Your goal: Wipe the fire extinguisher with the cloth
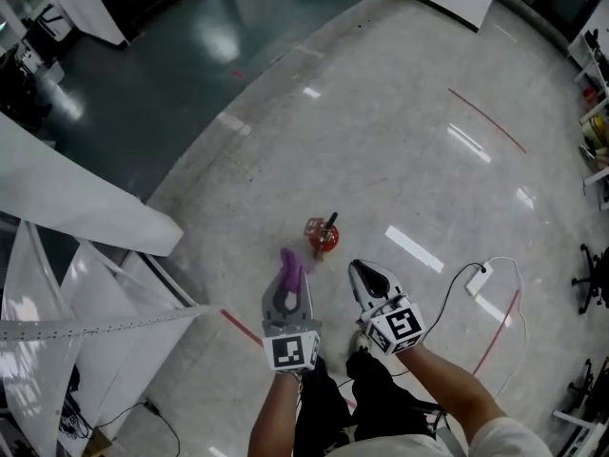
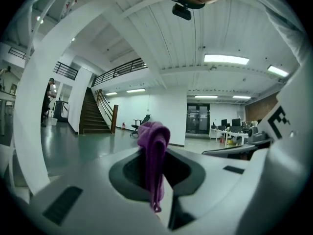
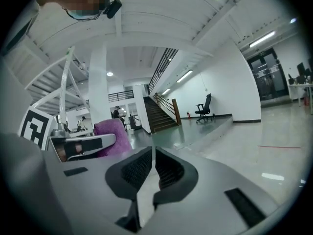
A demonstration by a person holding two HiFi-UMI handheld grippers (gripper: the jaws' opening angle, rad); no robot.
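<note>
Closest in, both tools are held up in front of the person, pointing roughly level. The left tool [image 1: 288, 288] is clamped on the cloth [image 1: 290, 266]. In the left gripper view the purple cloth [image 2: 153, 151] stands up from between the dark pads, folded over on itself, soft and fuzzy like microfibre, with a loose tail hanging below. The right tool [image 1: 364, 272] carries nothing. In the right gripper view its ribbed black pads [image 3: 138, 168] are drawn together with only a sliver of a gap and nothing between them. Each tool is smooth grey plastic with a marker cube at the back.

Further out and well below sits the fire extinguisher [image 1: 322, 238], a small red cylinder with a black handle, standing upright on the pale, glossy, marble-like floor [image 1: 400, 150]. It's well apart from both tools, so no wiping is under way. This looks like the carrying stage, cloth in hand and extinguisher untouched.

My call for the next move: bring the left tool down to the extinguisher and lay the cloth against its rounded side, perhaps steadying the handle with the right tool, since a light cylinder could tip or roll.

Beyond, a white charger cable [image 1: 479, 279] trails across the floor near a red tape line [image 1: 485, 120].
</note>
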